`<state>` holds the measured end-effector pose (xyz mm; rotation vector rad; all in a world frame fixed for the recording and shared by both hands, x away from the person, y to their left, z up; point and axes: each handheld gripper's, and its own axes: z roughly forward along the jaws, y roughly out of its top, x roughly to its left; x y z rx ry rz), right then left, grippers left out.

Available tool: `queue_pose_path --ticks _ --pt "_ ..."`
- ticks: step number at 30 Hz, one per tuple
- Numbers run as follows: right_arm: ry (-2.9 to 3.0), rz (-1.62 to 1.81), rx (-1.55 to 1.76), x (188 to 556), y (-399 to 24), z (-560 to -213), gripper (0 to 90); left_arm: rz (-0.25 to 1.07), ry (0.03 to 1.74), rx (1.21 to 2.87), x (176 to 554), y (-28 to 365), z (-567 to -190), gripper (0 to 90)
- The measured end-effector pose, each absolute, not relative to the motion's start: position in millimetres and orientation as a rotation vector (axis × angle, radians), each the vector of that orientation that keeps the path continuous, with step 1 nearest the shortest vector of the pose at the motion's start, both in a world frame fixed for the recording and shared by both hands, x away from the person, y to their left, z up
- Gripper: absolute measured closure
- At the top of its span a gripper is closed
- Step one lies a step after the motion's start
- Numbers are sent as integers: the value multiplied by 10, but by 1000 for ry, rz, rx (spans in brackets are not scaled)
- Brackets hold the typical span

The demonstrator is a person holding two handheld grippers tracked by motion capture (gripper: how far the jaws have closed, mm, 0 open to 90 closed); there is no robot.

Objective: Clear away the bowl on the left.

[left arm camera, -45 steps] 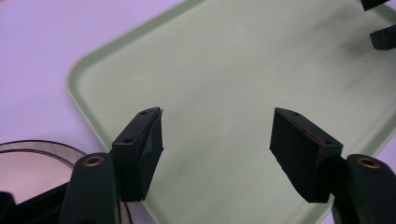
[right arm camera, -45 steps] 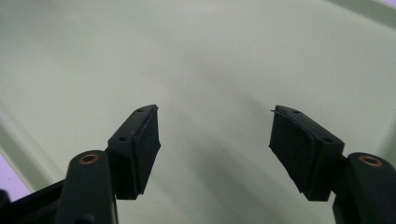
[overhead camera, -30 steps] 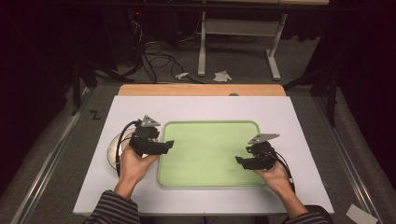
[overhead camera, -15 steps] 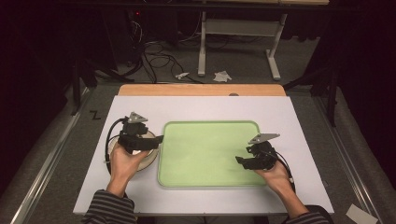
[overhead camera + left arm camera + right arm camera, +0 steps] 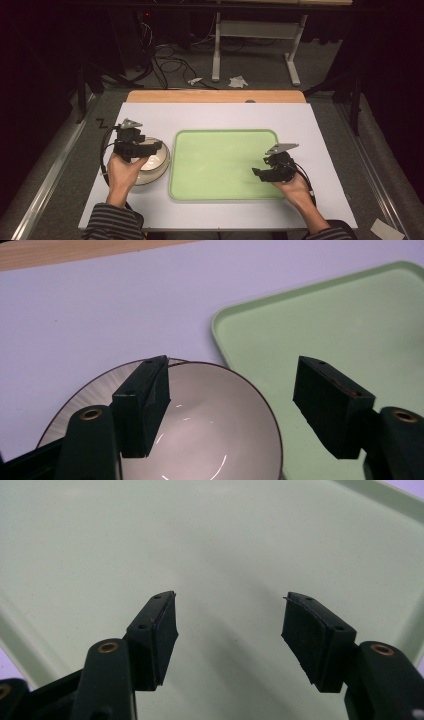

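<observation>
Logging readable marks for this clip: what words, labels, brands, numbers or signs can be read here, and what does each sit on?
"Z": a black mark on the grey surface just left of the white table top, at; it may be only a zigzag of tape.
No text shows on the bowl, the green tray, the left claw or the right claw.

A white bowl (image 5: 152,162) sits just beside the left edge of the green tray (image 5: 225,150), leaving no gap to pass between them. The tray's bed lies bare, and the surface (image 5: 215,115) beyond the tray's far rim is open.
</observation>
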<state>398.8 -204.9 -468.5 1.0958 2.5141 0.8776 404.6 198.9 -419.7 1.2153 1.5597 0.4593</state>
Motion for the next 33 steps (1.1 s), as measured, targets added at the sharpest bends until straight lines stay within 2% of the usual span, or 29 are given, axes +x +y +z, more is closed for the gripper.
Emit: queue_pose_path --ticks 18,20,21,22,23,24,26,33 --pt "2522 867 1089 3982 -2032 -4695 405 507 1663 1156 4148 2264 -4319 306" --pt "2525 864 1089 3985 -2035 -4694 404 530 1685 1161 4168 2293 -4348 305" --pt "2519 872 1093 3989 -2038 -4695 405 576 1697 1186 4180 2303 -4374 305" --pt "2519 874 1094 3995 -2046 -4694 405 677 1701 1248 4180 2332 -4433 325" --pt "2519 874 1094 3995 -2046 -4694 405 677 1701 1248 4180 2332 -4433 329" --pt "2520 871 1092 3995 -2042 -4697 405 586 1729 1191 4190 2392 -4438 328" --pt "2523 863 1092 3985 -2029 -4696 405 549 1744 1162 4195 2431 -4442 331" --pt "2527 869 1087 3990 -2024 -4708 405 547 1789 1173 4235 2473 -4534 357"
